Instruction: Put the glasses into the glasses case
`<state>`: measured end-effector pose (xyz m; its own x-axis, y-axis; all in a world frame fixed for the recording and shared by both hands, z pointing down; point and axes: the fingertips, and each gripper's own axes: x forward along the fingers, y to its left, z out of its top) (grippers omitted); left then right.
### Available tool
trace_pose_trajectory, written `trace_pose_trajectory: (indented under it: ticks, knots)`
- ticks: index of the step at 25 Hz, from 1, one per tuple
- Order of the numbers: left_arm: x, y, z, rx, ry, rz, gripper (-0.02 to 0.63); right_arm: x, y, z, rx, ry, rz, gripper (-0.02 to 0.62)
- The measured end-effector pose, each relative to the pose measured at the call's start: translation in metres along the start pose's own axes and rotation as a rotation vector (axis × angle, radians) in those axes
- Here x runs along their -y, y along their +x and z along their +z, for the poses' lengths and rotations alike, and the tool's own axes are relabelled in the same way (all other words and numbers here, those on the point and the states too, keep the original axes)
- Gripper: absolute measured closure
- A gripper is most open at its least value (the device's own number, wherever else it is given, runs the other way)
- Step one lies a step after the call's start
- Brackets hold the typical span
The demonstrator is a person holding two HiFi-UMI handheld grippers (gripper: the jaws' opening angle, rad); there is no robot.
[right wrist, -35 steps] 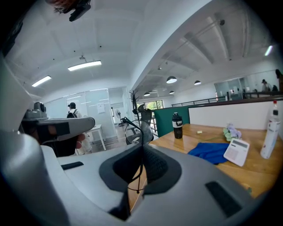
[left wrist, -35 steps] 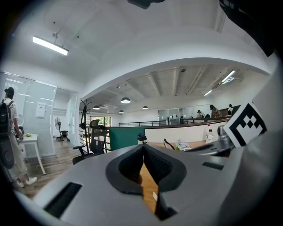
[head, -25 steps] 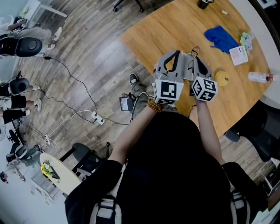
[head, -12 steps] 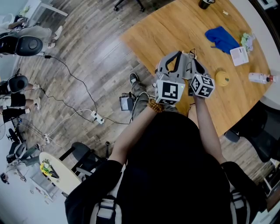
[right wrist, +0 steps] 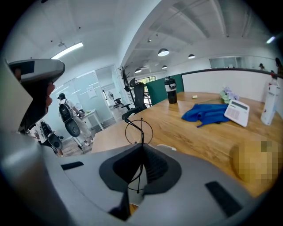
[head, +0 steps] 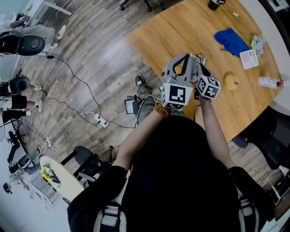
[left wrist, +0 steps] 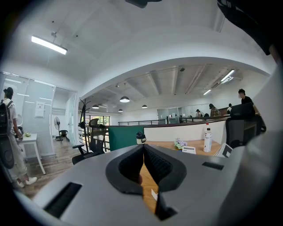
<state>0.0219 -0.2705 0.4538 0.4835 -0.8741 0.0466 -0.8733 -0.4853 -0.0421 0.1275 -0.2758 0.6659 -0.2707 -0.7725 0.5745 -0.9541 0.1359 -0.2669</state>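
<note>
Thin black wire glasses [right wrist: 142, 132] stand up between the jaws of my right gripper [right wrist: 142, 150], which is shut on them and tilts down at the wooden table [head: 181, 27]. From the head camera the right gripper [head: 200, 61] sits just right of the left gripper [head: 185, 56], both over the table's near edge, with the glasses [head: 199, 55] as a faint wire at the tips. In its own view the left gripper [left wrist: 143, 148] points level, its jaws meeting at the tips with nothing visible between them. A pale edge [right wrist: 167, 146] shows just past the right jaws; I cannot tell if it is the case.
A blue cloth [head: 231, 40], a white card [head: 249, 58], a yellow round thing [head: 231, 81] and a bottle [head: 269, 81] lie on the table's right part. A dark cup [head: 213, 3] stands at the far edge. Cables and a power strip [head: 102, 122] cross the floor to the left.
My right gripper has sunk toward the table with the glasses still in it, and has tilted a little further down. The left gripper has stayed where it was.
</note>
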Motion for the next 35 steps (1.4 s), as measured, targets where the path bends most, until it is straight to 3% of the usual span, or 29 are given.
trace_pose_trajectory:
  ticks: [19, 35]
  knots:
    - [0.004, -0.001, 0.006, -0.007, -0.019, -0.022, 0.586, 0.018, 0.018, -0.036, -0.124, 0.054, -0.090, 0.580]
    - [0.001, -0.001, 0.004, -0.017, -0.015, -0.022, 0.586, 0.015, 0.029, -0.056, -0.232, 0.069, -0.101, 0.578]
